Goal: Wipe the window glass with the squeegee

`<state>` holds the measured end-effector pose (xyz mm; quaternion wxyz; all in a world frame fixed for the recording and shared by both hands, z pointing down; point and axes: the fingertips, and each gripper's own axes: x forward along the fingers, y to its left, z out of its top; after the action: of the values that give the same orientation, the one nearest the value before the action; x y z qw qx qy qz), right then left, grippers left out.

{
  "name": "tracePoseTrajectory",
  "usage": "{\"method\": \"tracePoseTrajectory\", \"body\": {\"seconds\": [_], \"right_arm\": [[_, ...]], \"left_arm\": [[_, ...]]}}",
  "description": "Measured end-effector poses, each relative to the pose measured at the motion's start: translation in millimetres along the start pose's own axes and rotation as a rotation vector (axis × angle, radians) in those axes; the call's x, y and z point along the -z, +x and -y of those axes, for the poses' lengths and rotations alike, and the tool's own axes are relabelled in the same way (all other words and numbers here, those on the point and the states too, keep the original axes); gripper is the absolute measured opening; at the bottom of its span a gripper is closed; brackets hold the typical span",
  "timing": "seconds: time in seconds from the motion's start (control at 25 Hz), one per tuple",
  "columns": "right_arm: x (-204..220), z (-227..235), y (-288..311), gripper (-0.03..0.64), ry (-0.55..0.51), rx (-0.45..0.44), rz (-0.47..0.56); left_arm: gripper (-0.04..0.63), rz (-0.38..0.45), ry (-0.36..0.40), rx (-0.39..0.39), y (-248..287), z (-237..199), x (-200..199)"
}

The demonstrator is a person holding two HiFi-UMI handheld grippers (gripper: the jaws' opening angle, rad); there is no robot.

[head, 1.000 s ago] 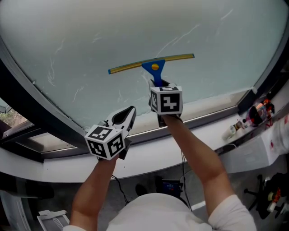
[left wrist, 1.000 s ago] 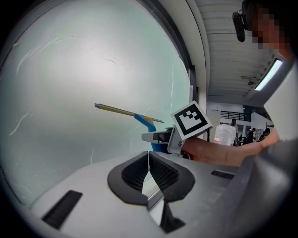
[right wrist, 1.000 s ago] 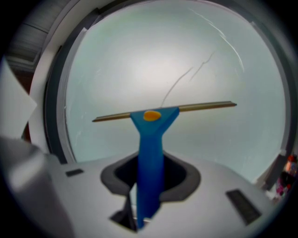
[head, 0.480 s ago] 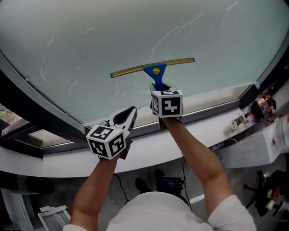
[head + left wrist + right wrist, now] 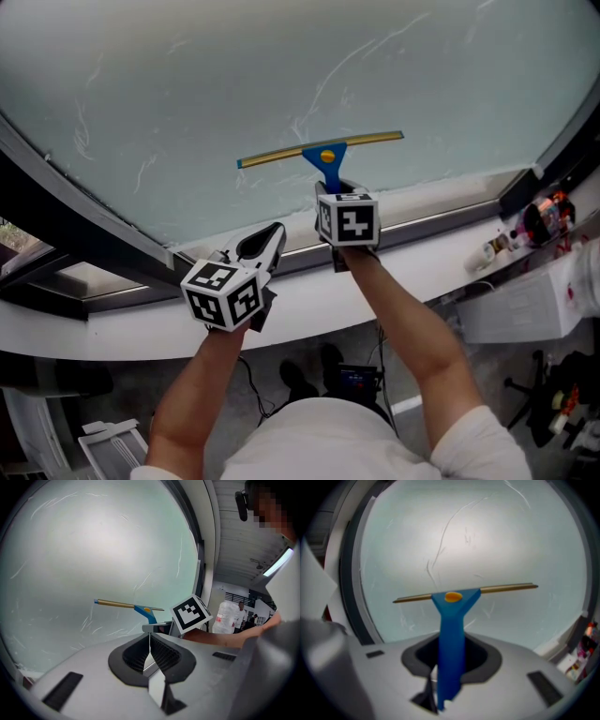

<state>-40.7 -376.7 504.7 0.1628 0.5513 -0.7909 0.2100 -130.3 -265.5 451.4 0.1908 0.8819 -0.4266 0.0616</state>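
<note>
sill (image 5: 112,336): white, seen below dark window frame (image 5: 66,225) | small bottle (image 5: 489,251): seen on sill at right, near red-and-dark clutter (image 5: 544,217) | floor (image 5: 487,394): blue-screened device (image 5: 356,382) and white rack (image 5: 108,445) seen on it | cable (image 5: 246,380): hung below sill | strip light (image 5: 277,563): seen overhead

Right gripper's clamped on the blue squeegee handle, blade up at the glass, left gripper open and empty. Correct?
Not quite: the left gripper is shut, not open; the left gripper view shows its jaws pressed together on nothing. The rest holds: the right gripper clamps the squeegee handle, blade at the glass.
</note>
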Motion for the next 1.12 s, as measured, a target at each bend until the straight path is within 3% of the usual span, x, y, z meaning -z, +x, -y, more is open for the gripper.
{"method": "tracePoseTrajectory", "body": {"seconds": [1.12], "right_arm": [[72.0, 9.6, 34.6, 0.129, -0.038, 0.020, -0.085]], "left_arm": [[0.028, -0.072, -0.085, -0.007, 13.9, -21.8, 56.6]]}}
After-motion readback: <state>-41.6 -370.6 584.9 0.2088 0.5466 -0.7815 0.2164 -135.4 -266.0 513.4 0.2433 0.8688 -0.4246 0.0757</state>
